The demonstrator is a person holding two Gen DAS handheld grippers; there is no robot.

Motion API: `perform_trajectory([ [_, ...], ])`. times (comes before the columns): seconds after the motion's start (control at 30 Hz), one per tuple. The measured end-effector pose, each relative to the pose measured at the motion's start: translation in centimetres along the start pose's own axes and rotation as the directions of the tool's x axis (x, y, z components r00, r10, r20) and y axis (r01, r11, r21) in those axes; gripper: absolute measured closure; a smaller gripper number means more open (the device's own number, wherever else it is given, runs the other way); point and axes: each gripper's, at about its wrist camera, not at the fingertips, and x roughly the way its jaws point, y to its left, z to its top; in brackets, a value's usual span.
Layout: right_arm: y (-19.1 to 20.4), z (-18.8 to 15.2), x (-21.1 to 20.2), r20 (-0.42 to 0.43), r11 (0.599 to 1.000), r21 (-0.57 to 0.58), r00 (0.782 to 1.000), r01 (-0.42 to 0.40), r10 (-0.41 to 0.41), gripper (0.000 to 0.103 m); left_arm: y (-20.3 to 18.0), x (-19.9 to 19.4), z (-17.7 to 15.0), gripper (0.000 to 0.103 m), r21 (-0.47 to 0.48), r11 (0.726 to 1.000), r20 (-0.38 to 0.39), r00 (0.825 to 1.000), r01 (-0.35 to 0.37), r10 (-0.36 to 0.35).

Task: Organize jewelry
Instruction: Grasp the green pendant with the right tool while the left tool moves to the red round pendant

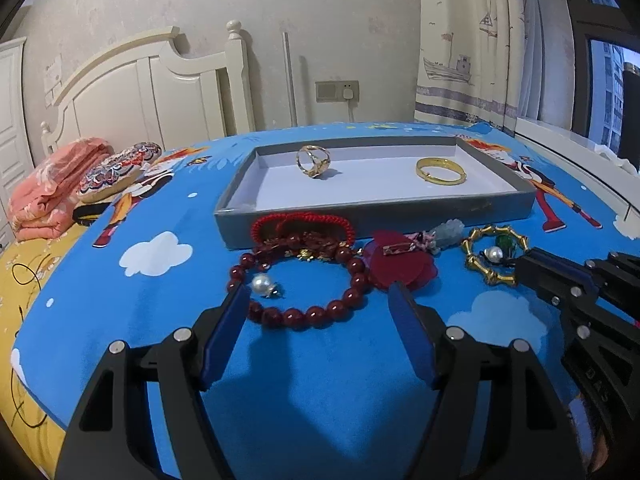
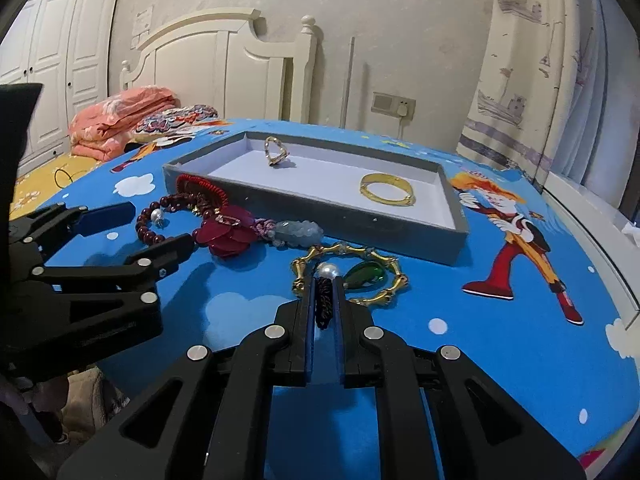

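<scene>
On the bed's blue cartoon sheet (image 1: 320,380) we see our right claw (image 2: 323,292) clenched on a dark tassel cord (image 2: 324,304) topped by a white pearl (image 2: 327,270), lying inside a gold bamboo-style bangle (image 2: 352,276) beside a green stone (image 2: 366,276). Our left claw (image 1: 320,300) hovers released over a red bead bracelet (image 1: 316,312) with a pearl earring (image 1: 262,284) inside its loop, with nothing gripped between its blue pads. Farther away the grey tray (image 1: 376,220) holds a gold ring (image 1: 313,160) on the left and a gold bangle (image 1: 440,170) on the right, and a red braided cord (image 1: 300,224), a dark red flower clip (image 1: 396,264) and a pale jade charm (image 1: 450,232) lie on the sheet just before its near wall.
</scene>
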Motion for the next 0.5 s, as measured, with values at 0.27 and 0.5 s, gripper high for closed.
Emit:
perform_trajectory([
  [0.27, -0.3, -0.1, -0.6, 0.01, 1.0, 0.013, 1.0, 0.002, -0.002, 0.094, -1.0, 1.1, 1.3, 0.033, -0.028, 0.999, -0.023, 1.0, 0.02, -0.021],
  [0.5, -0.7, -0.3, -1.1, 0.026, 1.0, 0.028, 1.0, -0.012, 0.011, 0.094, -2.3, 0.4, 1.8, 0.033, -0.003, 0.999, -0.001, 0.999, 0.053, -0.053],
])
